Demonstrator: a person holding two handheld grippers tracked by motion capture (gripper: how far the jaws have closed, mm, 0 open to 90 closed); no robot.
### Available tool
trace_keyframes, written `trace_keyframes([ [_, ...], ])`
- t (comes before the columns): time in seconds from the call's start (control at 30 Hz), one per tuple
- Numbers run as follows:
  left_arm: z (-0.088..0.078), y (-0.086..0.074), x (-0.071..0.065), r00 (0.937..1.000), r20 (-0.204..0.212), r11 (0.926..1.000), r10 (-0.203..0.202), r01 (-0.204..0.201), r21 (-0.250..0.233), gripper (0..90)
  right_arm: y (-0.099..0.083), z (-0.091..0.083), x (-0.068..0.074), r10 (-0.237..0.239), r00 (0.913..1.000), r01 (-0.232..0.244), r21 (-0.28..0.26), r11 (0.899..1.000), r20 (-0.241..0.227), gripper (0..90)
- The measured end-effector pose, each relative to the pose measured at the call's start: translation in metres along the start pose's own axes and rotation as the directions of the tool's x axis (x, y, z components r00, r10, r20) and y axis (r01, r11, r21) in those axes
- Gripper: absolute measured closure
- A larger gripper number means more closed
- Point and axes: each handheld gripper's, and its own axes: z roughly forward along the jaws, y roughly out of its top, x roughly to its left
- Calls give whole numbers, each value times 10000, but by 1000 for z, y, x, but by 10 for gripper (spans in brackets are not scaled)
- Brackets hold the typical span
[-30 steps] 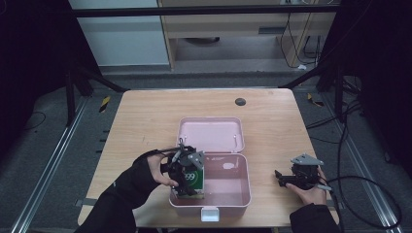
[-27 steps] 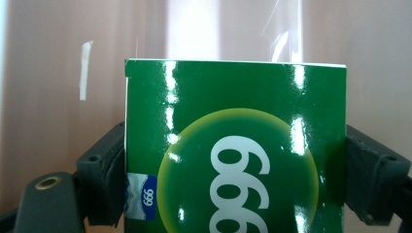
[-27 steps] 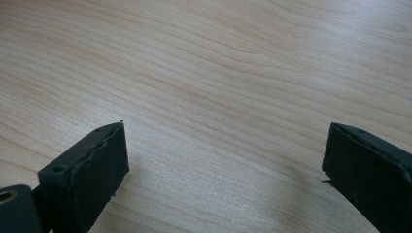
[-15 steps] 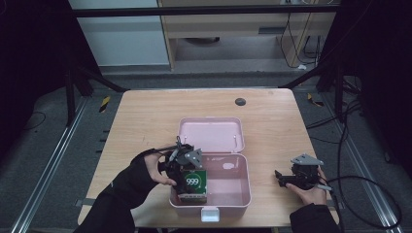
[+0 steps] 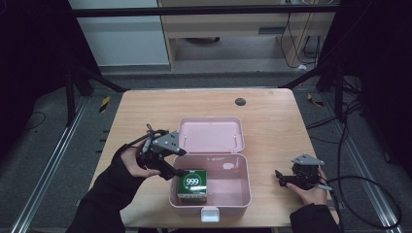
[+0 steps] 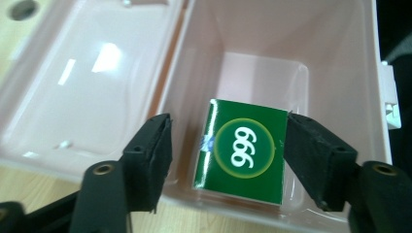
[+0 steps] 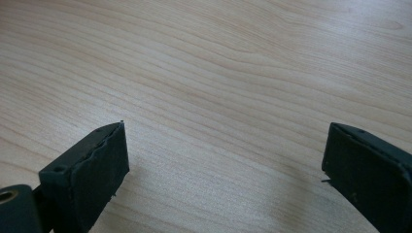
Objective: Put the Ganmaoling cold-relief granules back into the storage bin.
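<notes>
Now your left gripper (image 5: 176, 171) hangs at the near-left corner of the pink box (image 5: 241, 194), jaws spread wider than the green carton (image 5: 192, 185) marked 999. In the left gripper view the carton (image 6: 240, 149) sits between the two pads without either one pressing it; the left pad is over the box wall, the right pad just beside the carton's edge. So you are holding nothing.

The carton lies flat on the floor of the box, tucked into the near-left corner, label up. That corner spot looks chosen: two walls steady it, and the rest of the floor stays free.

The lid (image 5: 210, 134) lies folded back flat on the table (image 5: 136, 111) behind the base, hinge side away from you, which keeps the opening clear from above. The white latch (image 5: 209, 213) hangs at the near edge.

Your right gripper (image 5: 282, 178) rests low on the wood, well apart from the box, jaws wide with bare table between them. It reads as parked, out of the left hand's way.

A small dark disc (image 5: 240, 101) sits near the far edge, untouched.
</notes>
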Motion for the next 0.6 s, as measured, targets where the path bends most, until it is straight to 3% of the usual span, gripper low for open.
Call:
trace_keyframes([
  [0.13,-14,-12,1,9973,-569,9983,-459,438,-377,360,0,0,0,28,10000,-28,12,10000,-1,37],
  [0.23,-23,-25,2,9899,-1043,9931,-960,881,-776,362,0,-1,0,69,10000,-69,-18,10000,0,39],
  [0.37,-31,-46,6,9708,-1479,9751,-1889,1677,-1452,366,0,-1,0,88,10000,-88,-13,10000,-10,40],
  [0.47,-33,-61,9,9556,-1729,9630,-2384,2096,-1695,365,0,0,1,103,9999,-103,15,9999,-6,40],
  [0.6,-30,-80,11,9305,-2070,9437,-3021,2611,-2033,360,0,0,0,80,10000,-80,-3,10000,18,39],
])
